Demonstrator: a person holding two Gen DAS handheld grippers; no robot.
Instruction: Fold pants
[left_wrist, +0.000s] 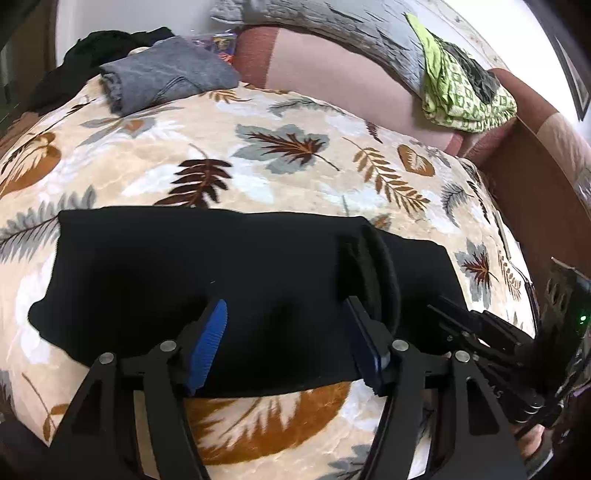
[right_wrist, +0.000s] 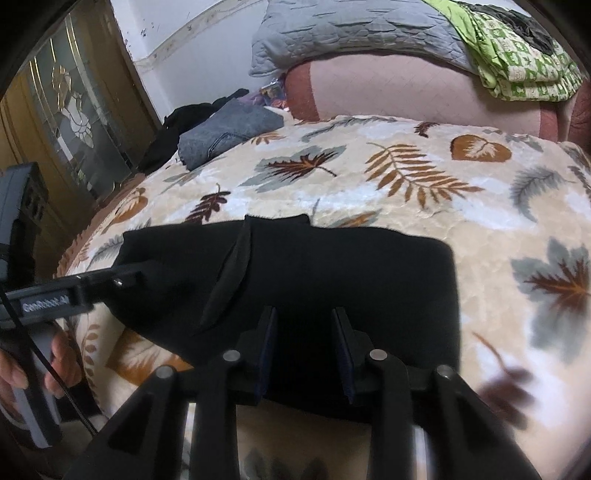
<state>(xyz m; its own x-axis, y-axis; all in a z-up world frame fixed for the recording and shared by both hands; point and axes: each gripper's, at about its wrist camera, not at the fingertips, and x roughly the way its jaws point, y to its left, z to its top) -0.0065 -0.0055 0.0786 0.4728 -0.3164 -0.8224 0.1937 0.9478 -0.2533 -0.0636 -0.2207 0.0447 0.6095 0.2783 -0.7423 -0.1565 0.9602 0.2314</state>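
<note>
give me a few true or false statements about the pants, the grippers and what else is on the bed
1. The black pants lie on a leaf-print blanket. True.
2. The left gripper is clamped shut on the pants. False: its jaws stand wide open over the near edge of the fabric.
3. A folded grey garment sits at the far side of the bed. True.
4. The green patterned cloth lies on top of the pants. False: it rests far back, by the grey quilted pillow.
5. The right gripper is open, fingers over the pants. True.
</note>
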